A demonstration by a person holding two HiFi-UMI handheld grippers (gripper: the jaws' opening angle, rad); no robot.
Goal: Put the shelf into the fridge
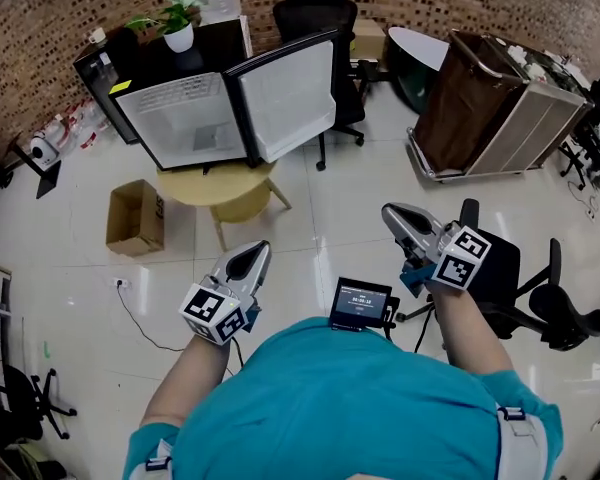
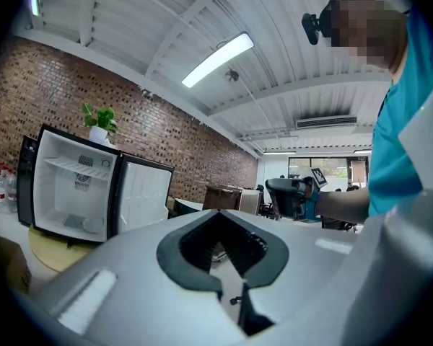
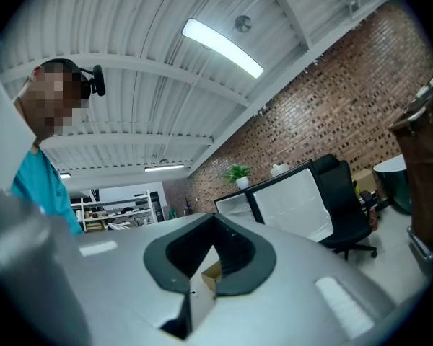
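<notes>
White shelf (image 2: 75,166) high inside open fridge (image 2: 37,193)

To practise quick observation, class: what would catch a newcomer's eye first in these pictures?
The small fridge stands on the round yellow table with its door swung wide open and a potted plant on top. Lower in the head view, the left claw and right claw are both shut and empty.
</notes>
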